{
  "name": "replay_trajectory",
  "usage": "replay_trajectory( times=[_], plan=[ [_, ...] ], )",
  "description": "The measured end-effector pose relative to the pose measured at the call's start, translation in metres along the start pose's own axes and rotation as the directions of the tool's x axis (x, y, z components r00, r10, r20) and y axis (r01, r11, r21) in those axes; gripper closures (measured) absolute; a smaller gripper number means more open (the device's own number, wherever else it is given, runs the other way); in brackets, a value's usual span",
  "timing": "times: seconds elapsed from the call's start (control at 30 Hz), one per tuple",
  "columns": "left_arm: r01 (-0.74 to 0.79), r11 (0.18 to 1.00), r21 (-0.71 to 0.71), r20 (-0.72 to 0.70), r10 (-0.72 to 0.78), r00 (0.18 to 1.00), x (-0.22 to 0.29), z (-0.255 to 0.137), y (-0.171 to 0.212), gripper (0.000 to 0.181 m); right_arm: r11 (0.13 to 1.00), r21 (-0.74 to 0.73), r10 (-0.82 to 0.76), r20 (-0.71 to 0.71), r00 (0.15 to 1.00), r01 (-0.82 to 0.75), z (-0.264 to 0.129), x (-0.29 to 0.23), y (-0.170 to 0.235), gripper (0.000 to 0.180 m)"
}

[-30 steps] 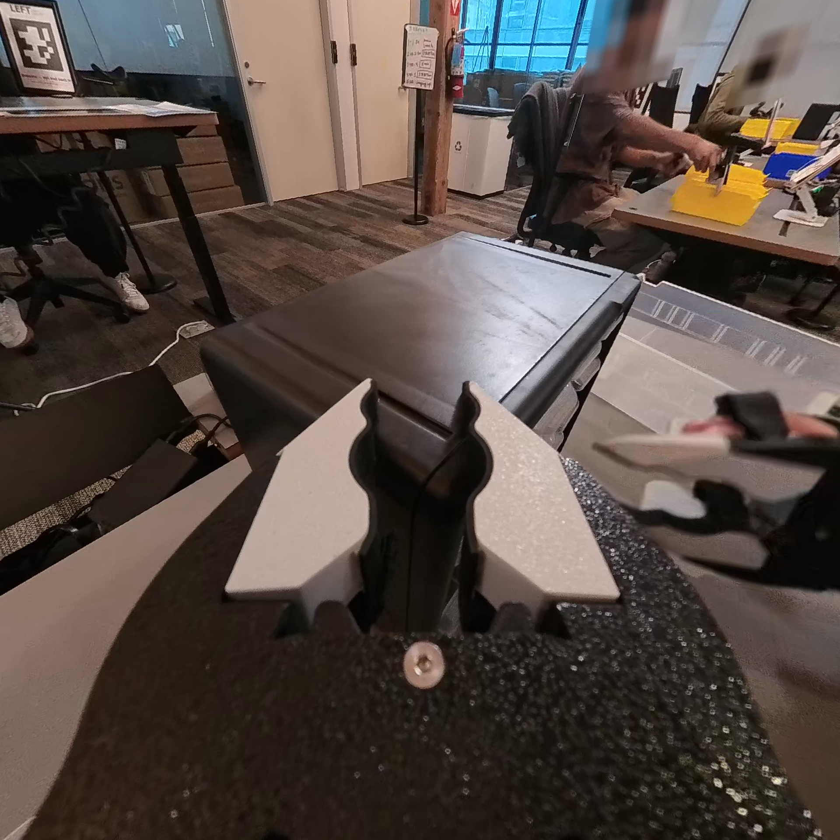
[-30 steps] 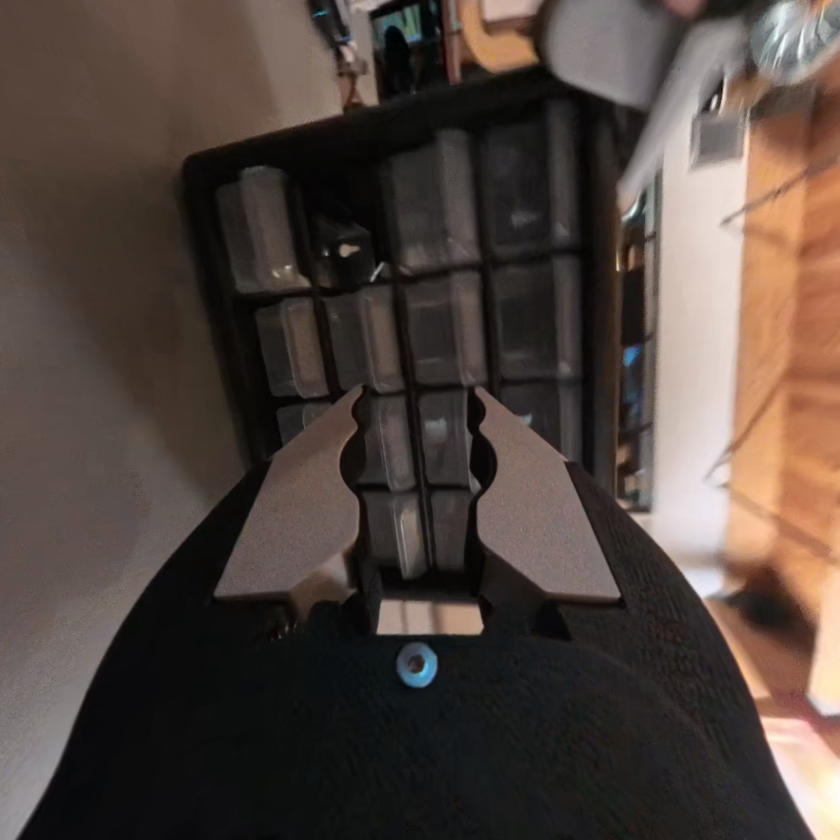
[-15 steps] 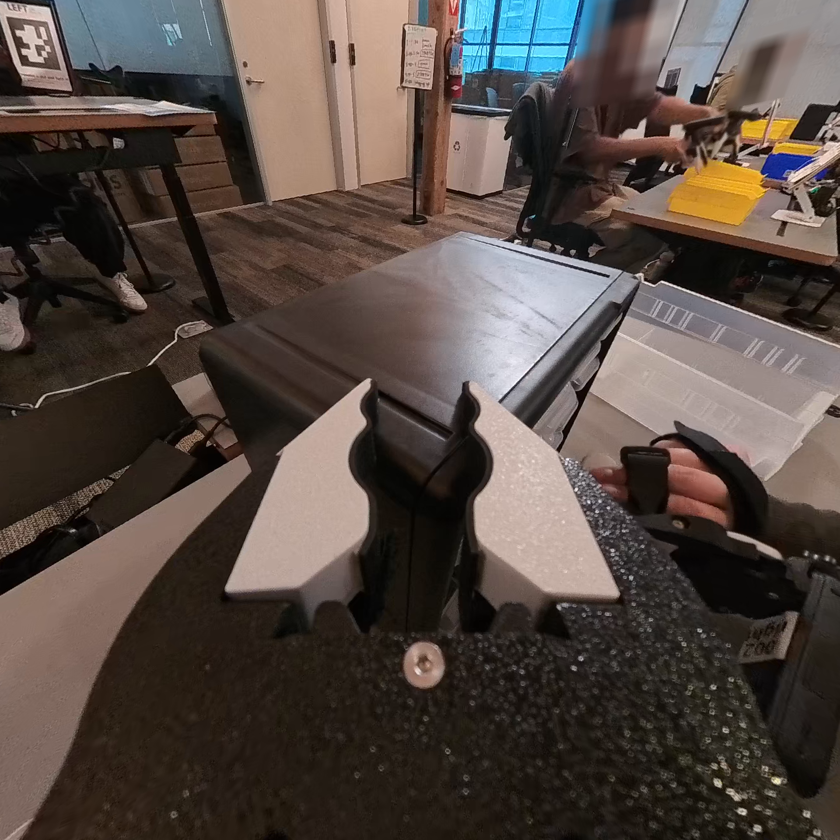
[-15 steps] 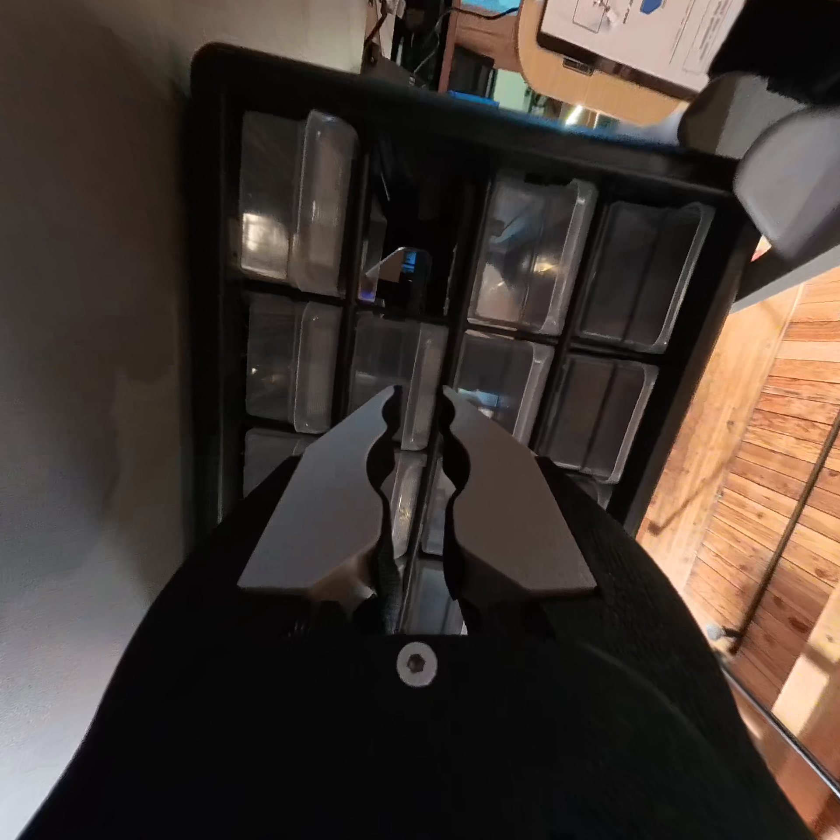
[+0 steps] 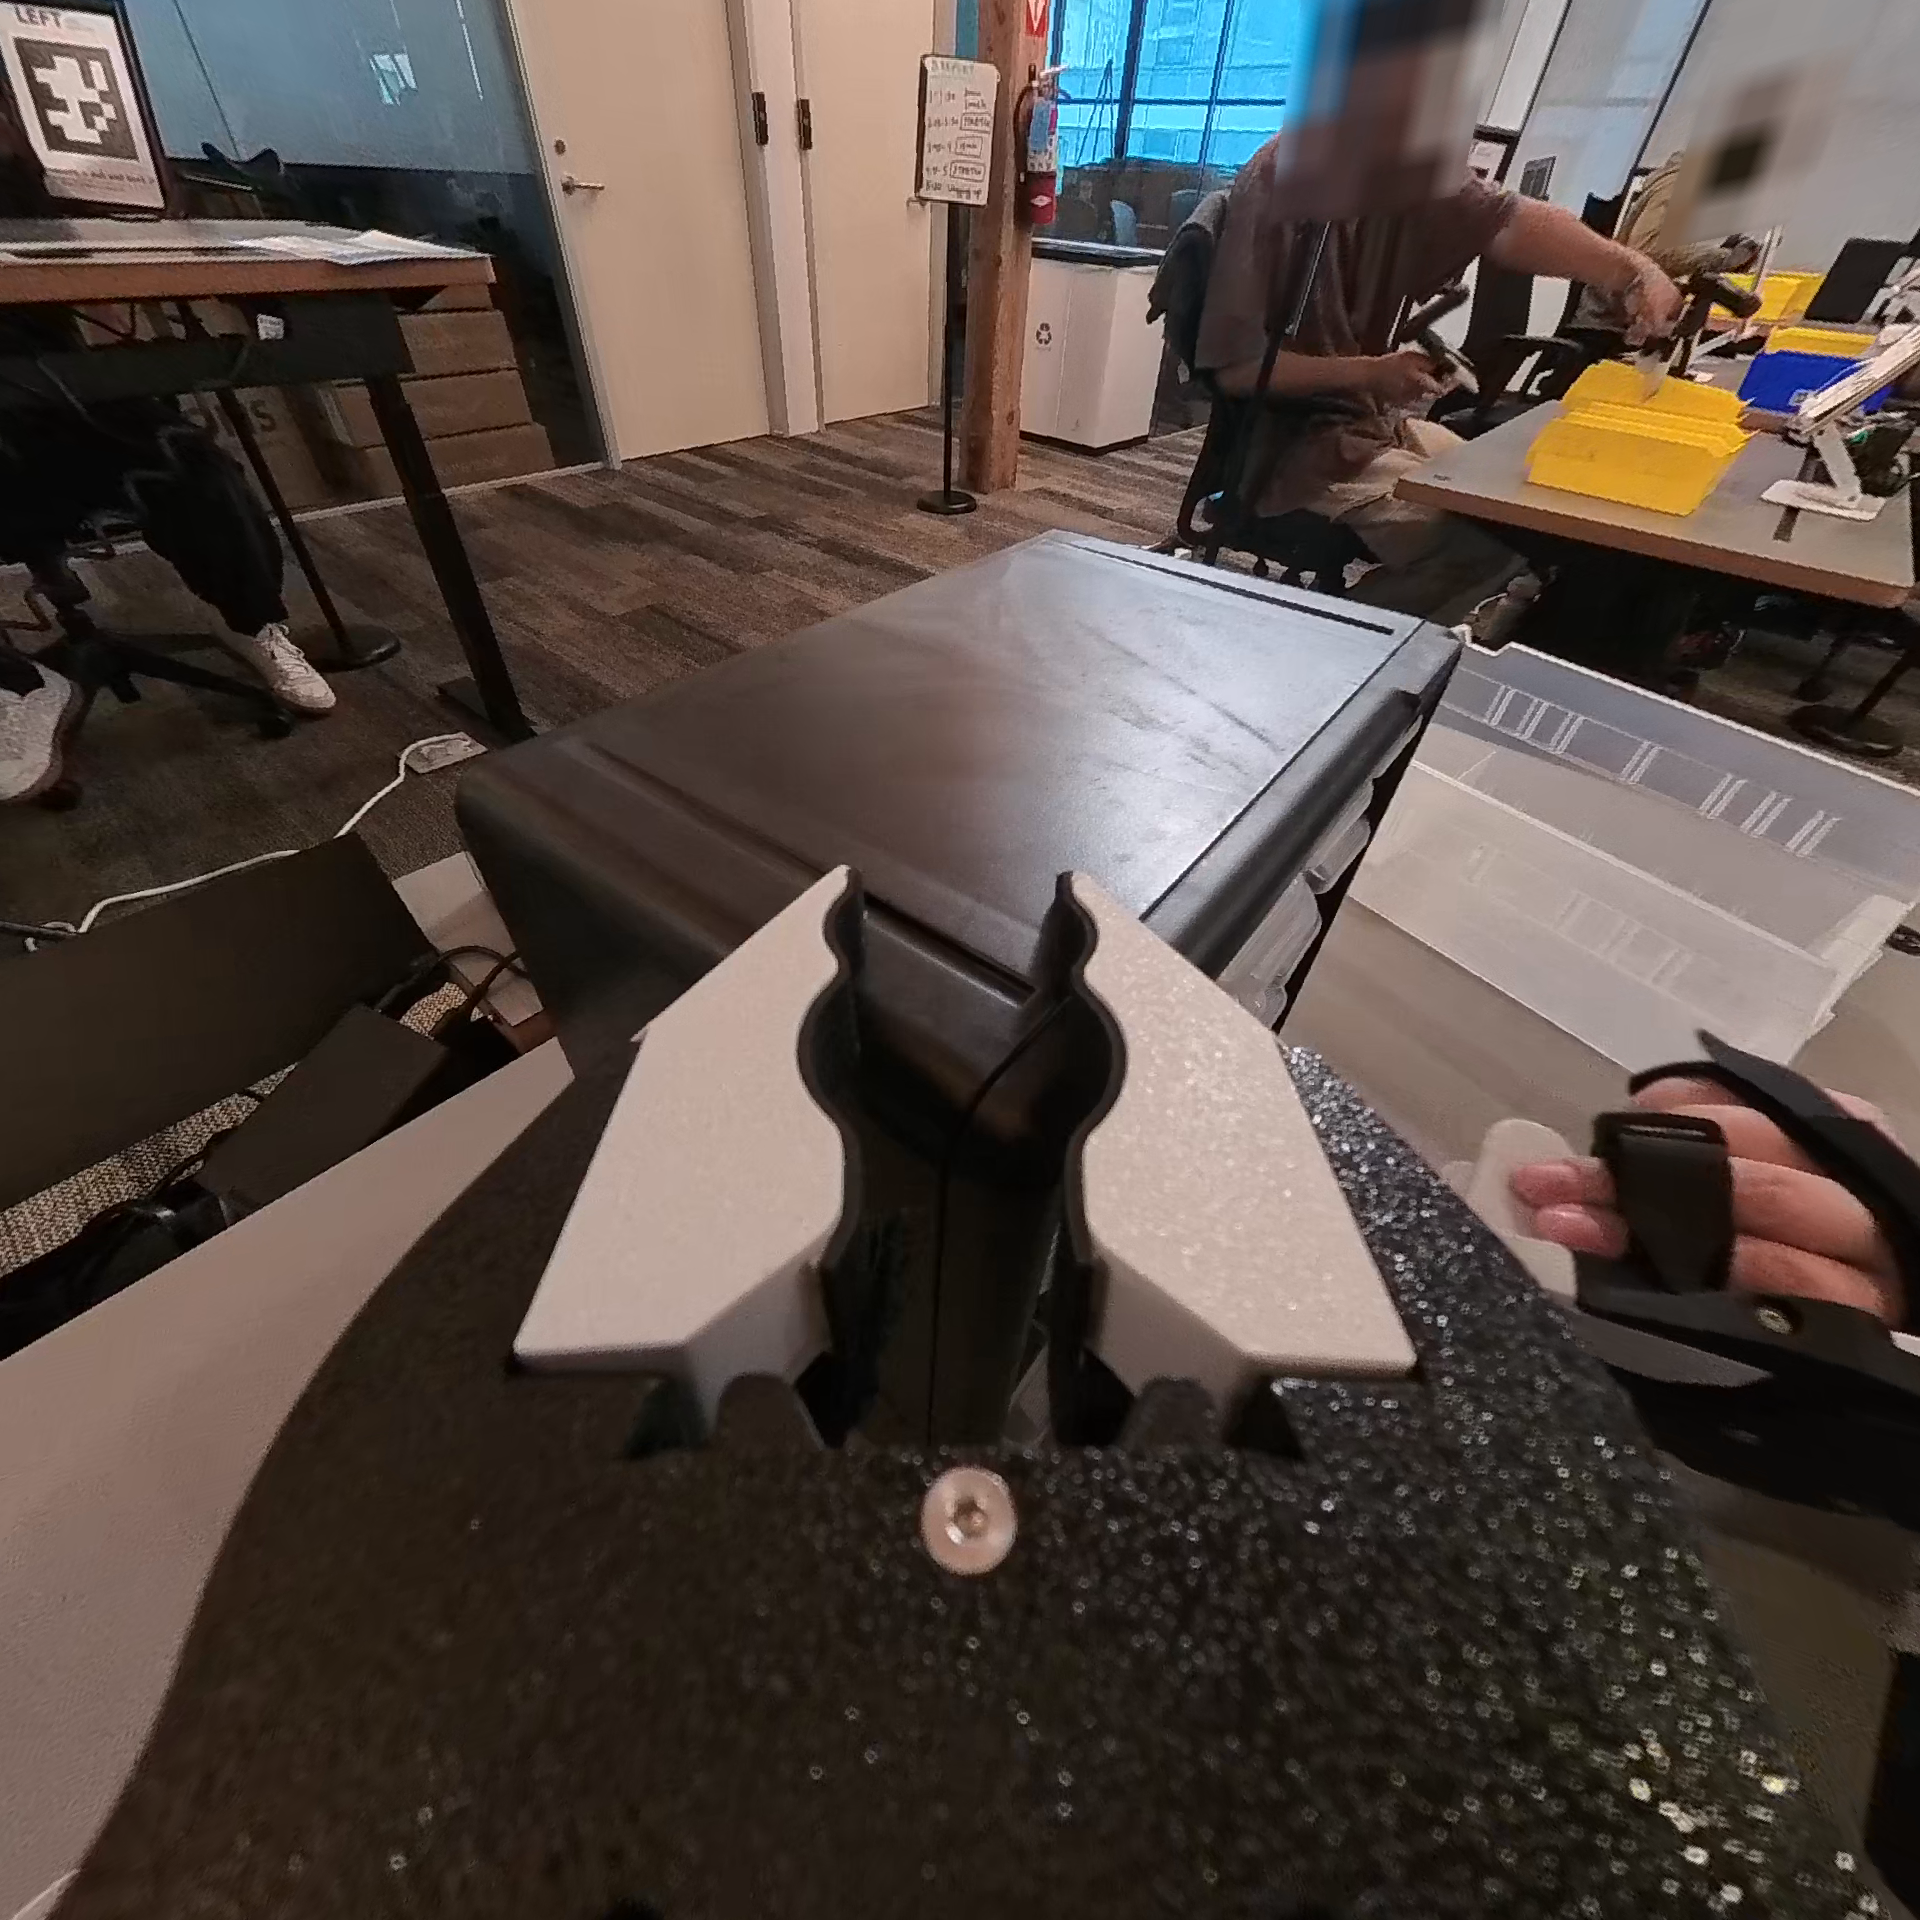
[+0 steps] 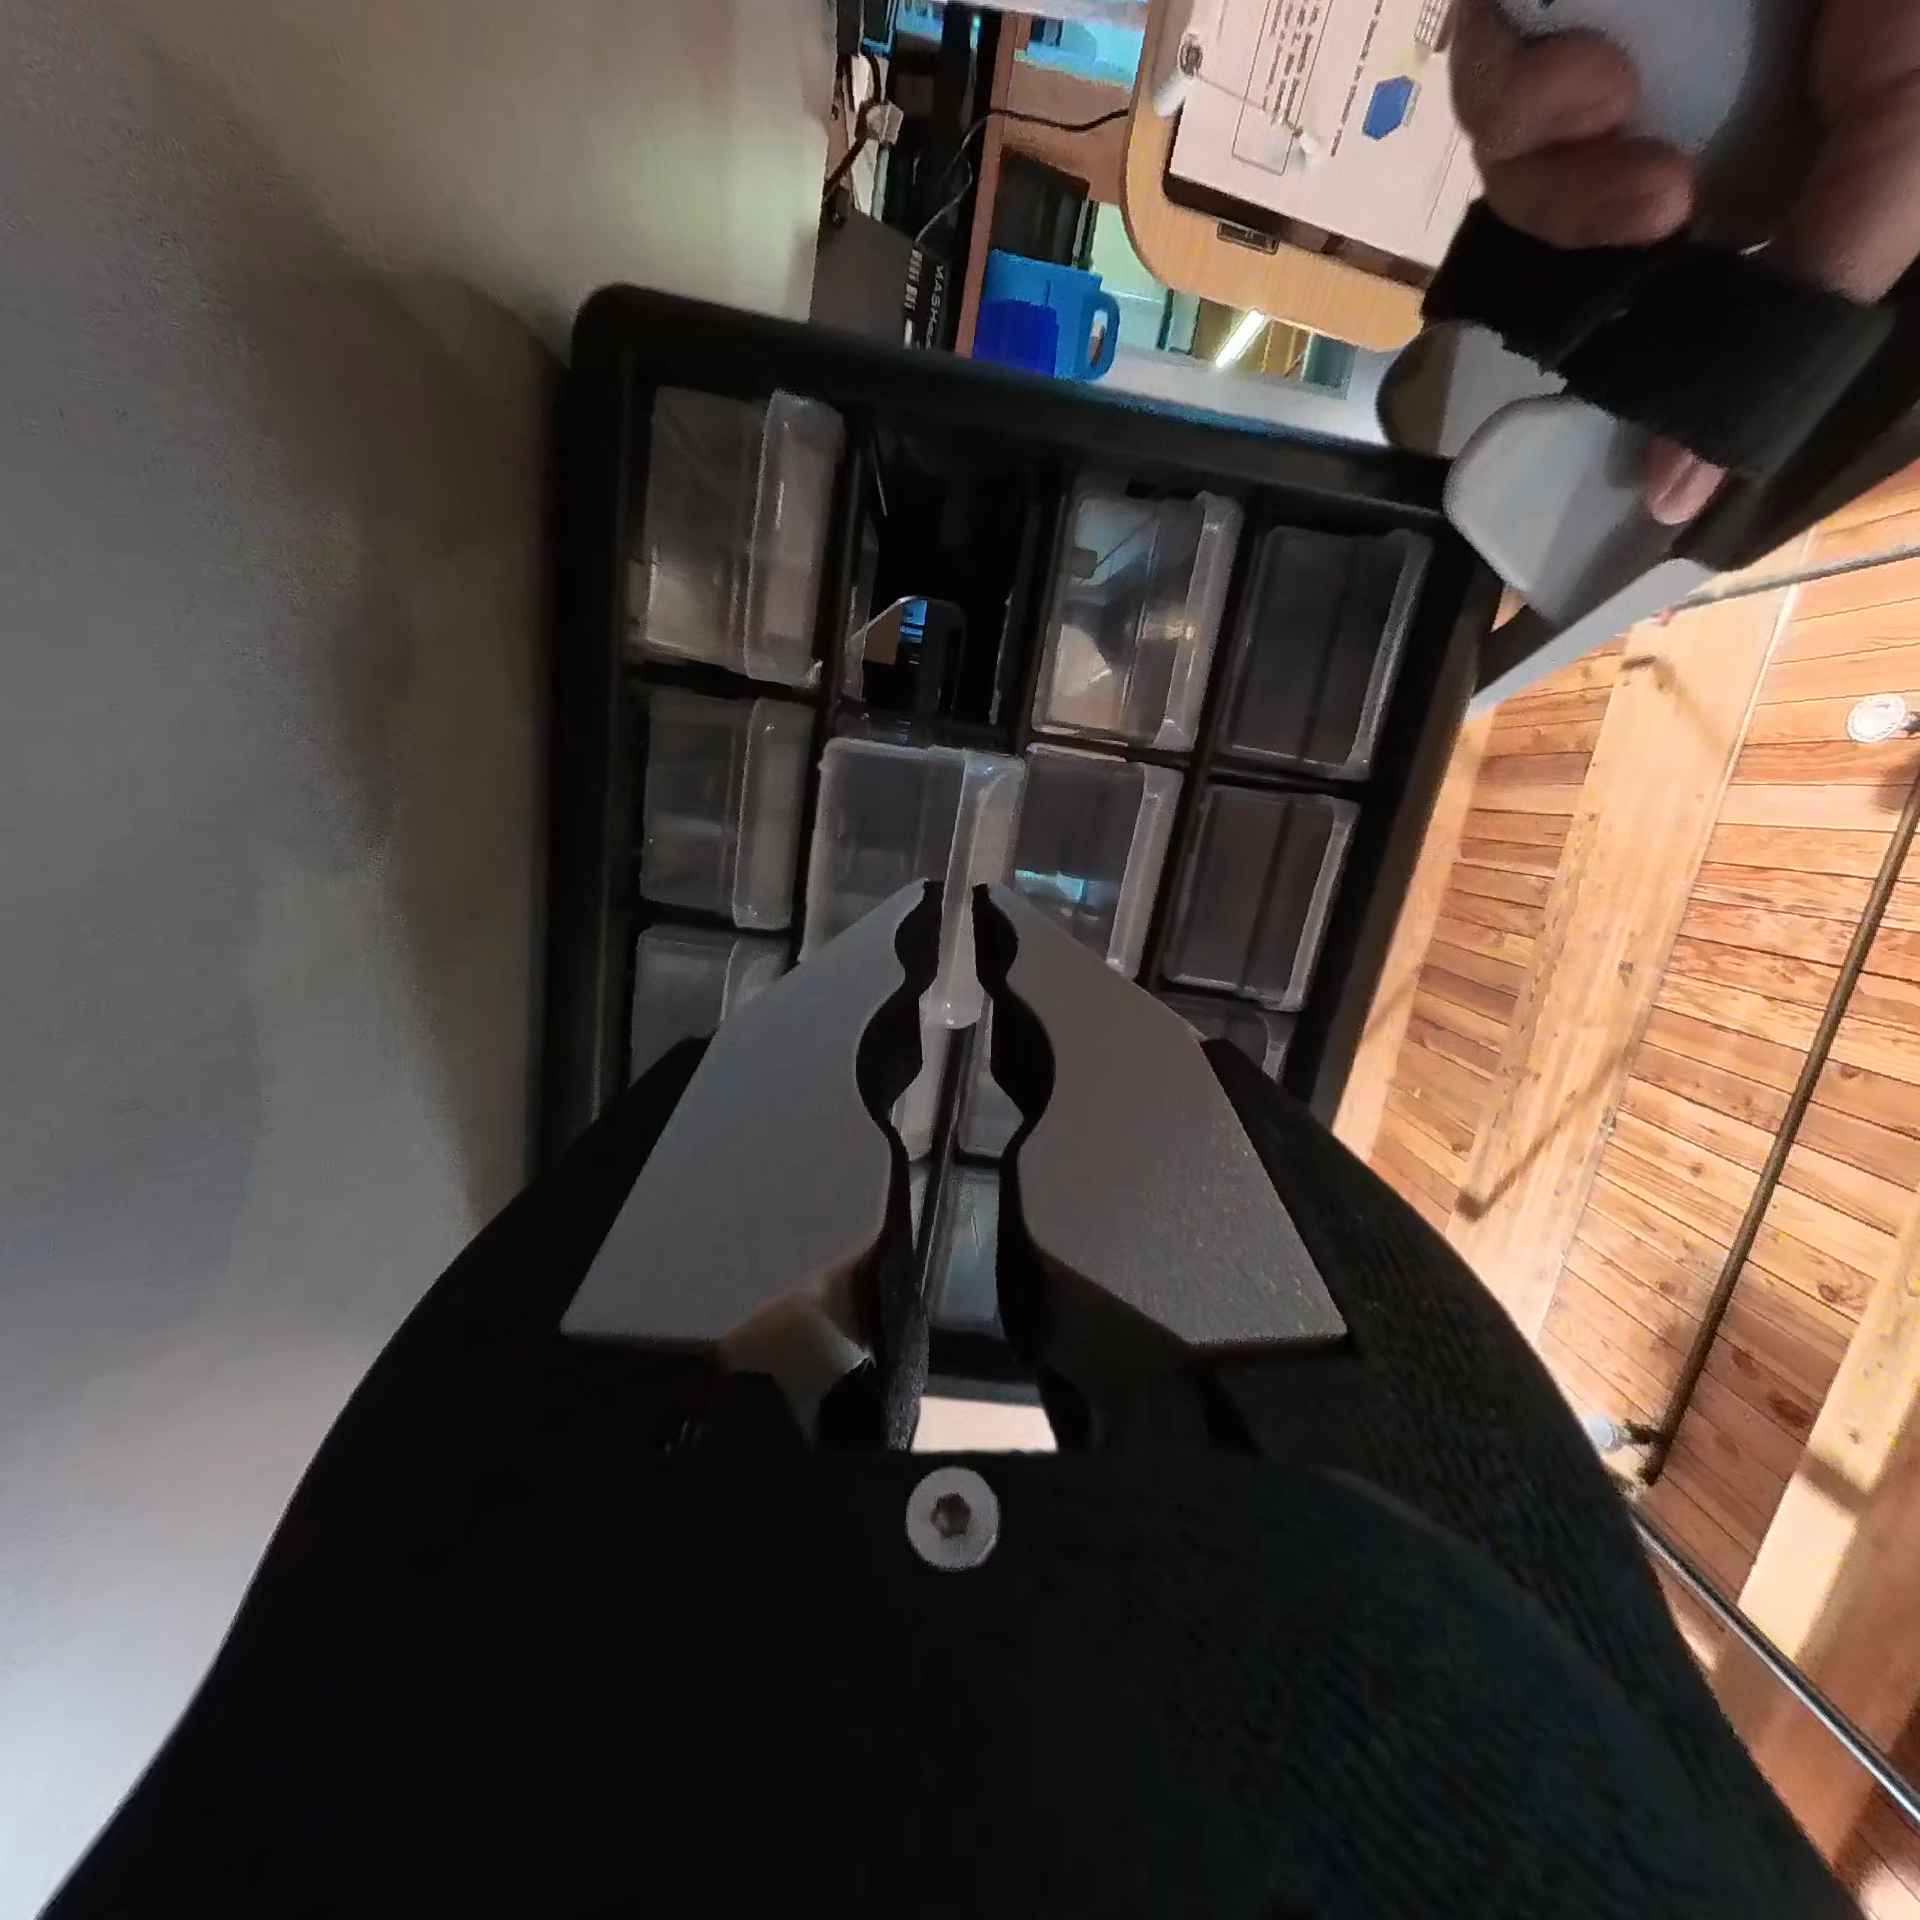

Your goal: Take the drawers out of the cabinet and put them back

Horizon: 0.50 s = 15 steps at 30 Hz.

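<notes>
Your right tool is pinching nearly closed on the handle of a clear drawer, which is sticking out of the black cabinet on the table. Your left tool is clamping the cabinet's top corner, probably steadying it against the pull. One slot is standing empty.

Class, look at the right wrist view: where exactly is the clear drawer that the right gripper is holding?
In the right wrist view, the clear drawer sticks out from the middle of the black cabinet, just below an empty slot, its handle pinched by the right gripper.
</notes>
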<state>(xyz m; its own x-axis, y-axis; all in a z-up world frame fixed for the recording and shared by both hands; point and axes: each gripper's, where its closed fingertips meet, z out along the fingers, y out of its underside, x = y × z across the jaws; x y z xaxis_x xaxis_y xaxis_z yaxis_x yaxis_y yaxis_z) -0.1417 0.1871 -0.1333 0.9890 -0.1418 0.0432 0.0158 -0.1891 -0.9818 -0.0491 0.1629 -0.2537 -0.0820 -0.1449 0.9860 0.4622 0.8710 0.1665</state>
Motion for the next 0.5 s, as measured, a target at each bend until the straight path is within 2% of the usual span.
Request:
replay_trajectory(
  times=[0.17,0.23,0.3,0.4,0.5],
  plan=[
    [0.001,1.000,0.000,0.000,-0.001,1.000,0.000,0.000,0.000,0.147,0.999,0.039,-0.018,-0.001,1.000,0.018,-0.021,0.000,-0.009,0.175],
    [0.001,1.000,0.000,0.000,-0.001,1.000,0.000,0.000,0.000,0.147,0.995,0.097,-0.018,-0.020,1.000,0.020,-0.027,0.005,-0.016,0.158],
    [0.001,1.000,0.000,0.000,-0.001,1.000,0.000,0.000,0.000,0.147,0.989,0.144,0.032,0.024,0.999,-0.035,-0.028,0.003,-0.020,0.135],
    [0.001,1.000,0.000,0.000,-0.001,1.000,0.000,0.000,0.000,0.147,0.988,0.111,0.094,0.113,0.989,-0.107,-0.017,-0.004,-0.012,0.108],
    [0.001,1.000,0.000,0.000,-0.001,1.000,0.000,0.000,0.000,0.147,0.991,0.062,0.111,0.153,0.982,-0.122,-0.003,-0.010,-0.005,0.097]
  ],
)
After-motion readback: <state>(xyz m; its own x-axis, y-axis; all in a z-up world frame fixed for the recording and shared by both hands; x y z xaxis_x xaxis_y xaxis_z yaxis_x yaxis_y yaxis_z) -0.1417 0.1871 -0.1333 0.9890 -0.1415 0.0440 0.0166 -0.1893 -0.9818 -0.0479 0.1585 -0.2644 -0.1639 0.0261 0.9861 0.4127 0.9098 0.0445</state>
